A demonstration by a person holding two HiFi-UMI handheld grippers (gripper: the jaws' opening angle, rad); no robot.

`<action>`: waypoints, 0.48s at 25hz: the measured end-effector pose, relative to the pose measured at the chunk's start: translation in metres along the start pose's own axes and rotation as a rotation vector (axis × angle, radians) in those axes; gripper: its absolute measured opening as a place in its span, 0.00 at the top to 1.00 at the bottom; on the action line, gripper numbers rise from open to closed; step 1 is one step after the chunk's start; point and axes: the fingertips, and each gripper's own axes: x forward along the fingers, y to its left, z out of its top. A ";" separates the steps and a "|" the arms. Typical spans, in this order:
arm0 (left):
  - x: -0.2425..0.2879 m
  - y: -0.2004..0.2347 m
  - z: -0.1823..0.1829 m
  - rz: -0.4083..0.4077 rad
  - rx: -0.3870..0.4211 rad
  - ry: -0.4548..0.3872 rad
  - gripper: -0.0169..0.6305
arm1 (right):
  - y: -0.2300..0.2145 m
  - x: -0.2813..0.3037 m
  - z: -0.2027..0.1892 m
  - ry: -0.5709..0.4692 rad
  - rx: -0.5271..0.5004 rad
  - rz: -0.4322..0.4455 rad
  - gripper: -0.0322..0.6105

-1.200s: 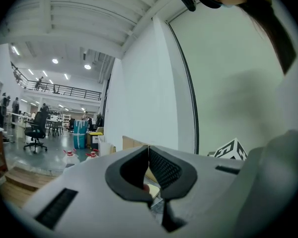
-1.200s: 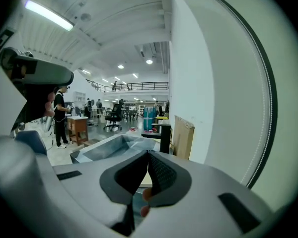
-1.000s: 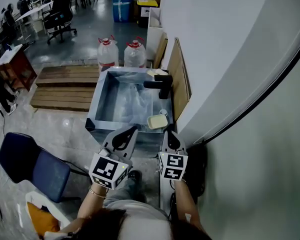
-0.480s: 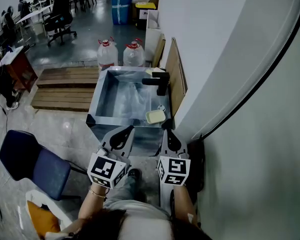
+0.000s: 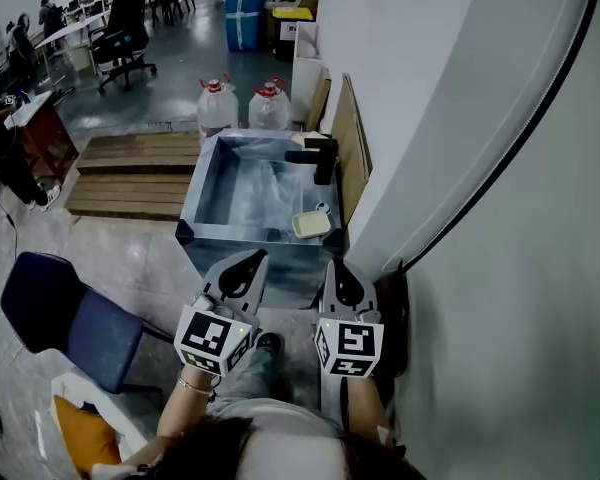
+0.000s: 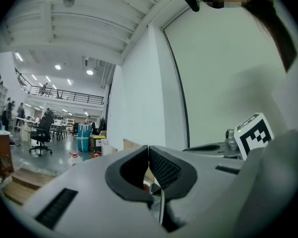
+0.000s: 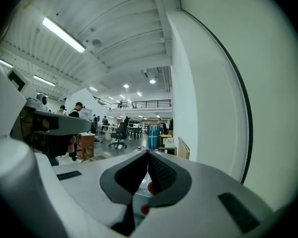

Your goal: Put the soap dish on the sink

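Note:
In the head view a pale yellow soap dish [image 5: 312, 225] rests on the near right corner of a metal sink [image 5: 208, 172], below a black faucet [image 5: 317, 156]. My left gripper [image 5: 252, 255] and right gripper [image 5: 338, 265] are held side by side just short of the sink's front wall, a little nearer than the dish. Both are shut and hold nothing. In the left gripper view my left gripper [image 6: 149, 148] shows its jaws closed tip to tip. The right gripper [image 7: 148, 153] looks the same in the right gripper view.
A white wall [image 5: 450, 118] runs close along the right. A wooden board [image 5: 352, 146] leans behind the sink. Two water jugs [image 5: 218, 103] stand beyond it, wooden pallets [image 5: 130, 173] lie to the left, and a blue chair [image 5: 60, 318] is at the near left.
Both grippers have drawn back from the sink and sit lower in the head view. The soap dish stays on the sink corner.

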 end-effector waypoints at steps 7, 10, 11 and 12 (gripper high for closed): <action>-0.015 -0.010 -0.002 0.009 -0.001 -0.004 0.96 | 0.004 -0.024 0.011 -0.036 -0.001 -0.007 0.91; -0.020 -0.013 -0.002 0.012 -0.002 -0.005 0.96 | 0.005 -0.033 0.017 -0.051 -0.009 -0.009 0.91; -0.022 -0.014 -0.001 0.013 -0.002 -0.007 0.96 | 0.006 -0.035 0.019 -0.055 -0.010 -0.009 0.91; -0.024 -0.015 -0.001 0.013 -0.002 -0.008 0.96 | 0.006 -0.038 0.020 -0.058 -0.010 -0.009 0.91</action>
